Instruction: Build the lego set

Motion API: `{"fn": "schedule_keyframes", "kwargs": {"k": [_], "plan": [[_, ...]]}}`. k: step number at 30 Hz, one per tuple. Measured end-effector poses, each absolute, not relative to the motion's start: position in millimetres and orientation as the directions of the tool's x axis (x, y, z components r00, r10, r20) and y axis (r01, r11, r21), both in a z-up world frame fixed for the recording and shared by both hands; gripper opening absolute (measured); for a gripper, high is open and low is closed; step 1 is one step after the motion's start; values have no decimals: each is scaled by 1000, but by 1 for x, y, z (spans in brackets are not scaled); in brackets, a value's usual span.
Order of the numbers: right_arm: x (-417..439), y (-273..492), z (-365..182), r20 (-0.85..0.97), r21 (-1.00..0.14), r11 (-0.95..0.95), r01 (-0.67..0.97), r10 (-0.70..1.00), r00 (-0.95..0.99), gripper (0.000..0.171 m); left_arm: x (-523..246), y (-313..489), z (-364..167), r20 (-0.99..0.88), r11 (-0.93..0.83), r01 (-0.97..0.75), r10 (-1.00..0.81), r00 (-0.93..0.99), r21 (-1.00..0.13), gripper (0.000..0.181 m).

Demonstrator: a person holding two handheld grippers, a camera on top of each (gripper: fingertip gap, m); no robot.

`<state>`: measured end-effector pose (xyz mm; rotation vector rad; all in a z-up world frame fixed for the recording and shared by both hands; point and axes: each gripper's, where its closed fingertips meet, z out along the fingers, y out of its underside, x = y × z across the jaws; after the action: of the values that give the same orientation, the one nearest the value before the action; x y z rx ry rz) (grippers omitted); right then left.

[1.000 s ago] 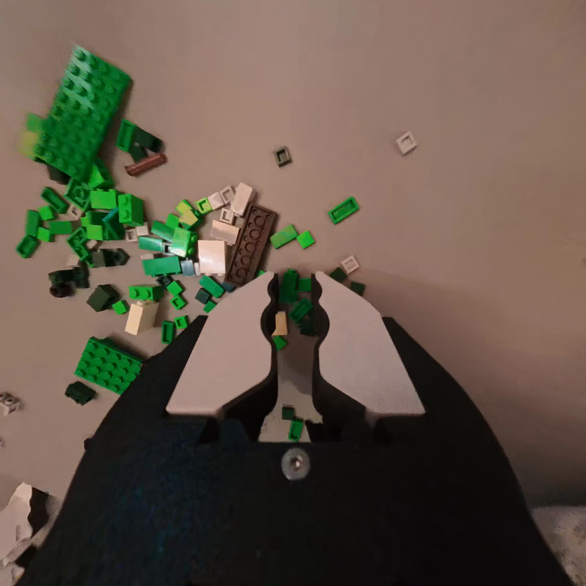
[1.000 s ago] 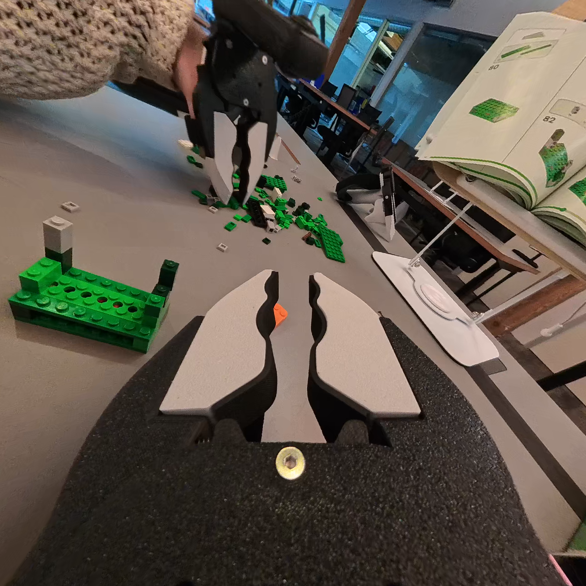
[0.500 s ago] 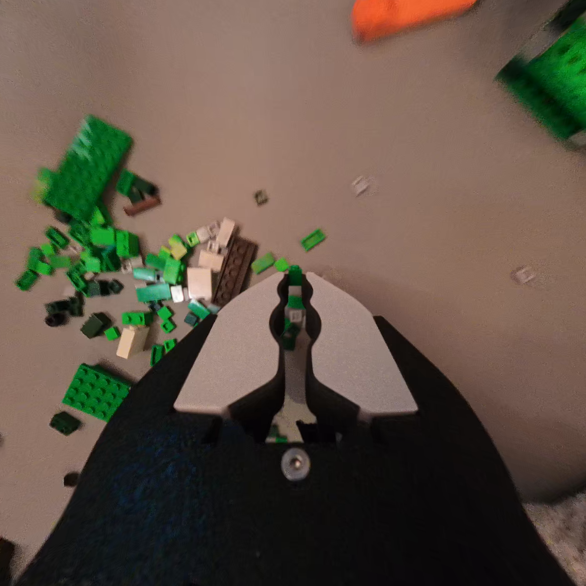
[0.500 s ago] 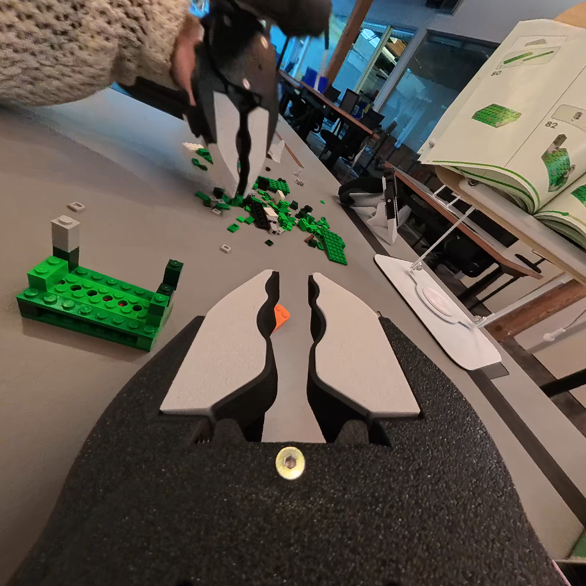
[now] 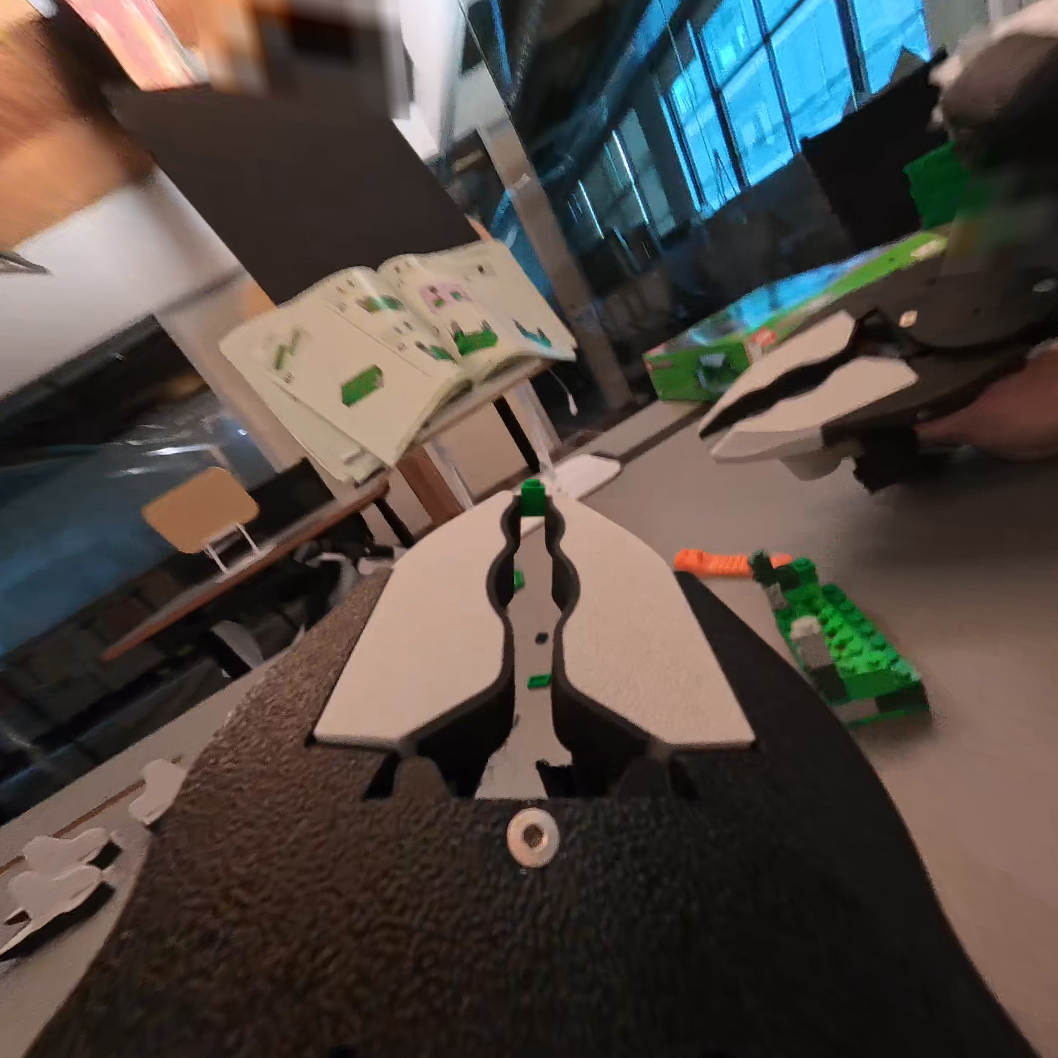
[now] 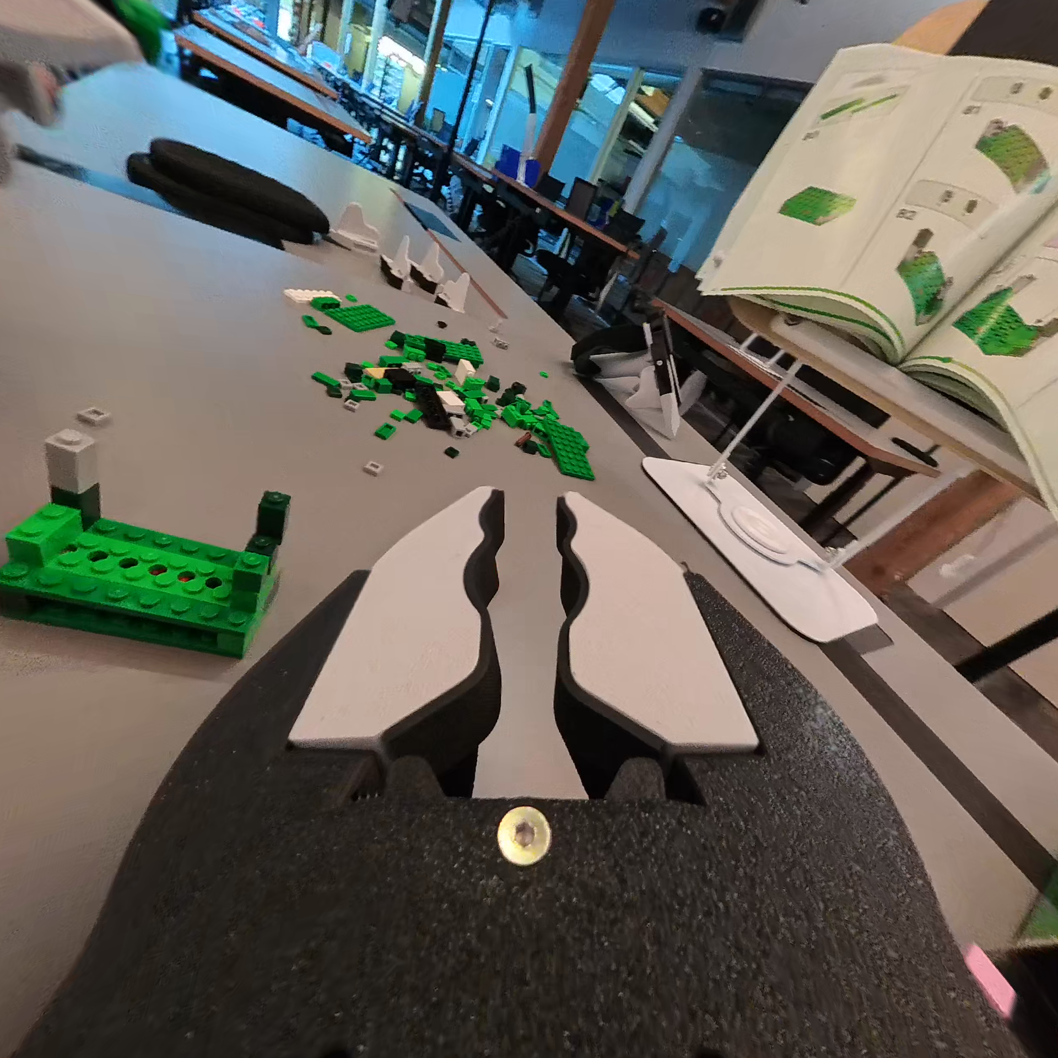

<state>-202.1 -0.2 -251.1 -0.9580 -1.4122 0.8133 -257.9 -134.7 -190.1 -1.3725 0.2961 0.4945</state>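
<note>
The left wrist view is smeared throughout — the green build and orange piece show no crisp studs. The small green brick is half buried between the left tongs' tips. In the right wrist view, the instruction booklet runs off the right edge — its page drawings blurred.

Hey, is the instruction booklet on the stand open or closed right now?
Open. The instruction booklet lies spread on its stand, both pages showing building steps, the centre fold visible at the bottom.
</note>
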Motion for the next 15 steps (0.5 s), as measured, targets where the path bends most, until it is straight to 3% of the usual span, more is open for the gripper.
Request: {"fn": "schedule_keyframes", "kwargs": {"k": [3,9,13,15], "plan": [[-195,0,-240,386,-923,384,31,920,64,15,-230,-136,-187,-431,206,-443,100,897,-873,7],[-172,-10,-221,286,-952,295,-83,952,105,13,-218,-135,-196,-481,186,-493,108,870,-850,7],[-160,-41,-213,104,-982,108,-158,994,36,18,-207,-133,-201,-562,171,-572,108,820,-802,7],[-157,-63,-210,104,-979,101,-178,995,-5,18,-197,-132,-203,-605,186,-610,87,791,-770,7]]}}
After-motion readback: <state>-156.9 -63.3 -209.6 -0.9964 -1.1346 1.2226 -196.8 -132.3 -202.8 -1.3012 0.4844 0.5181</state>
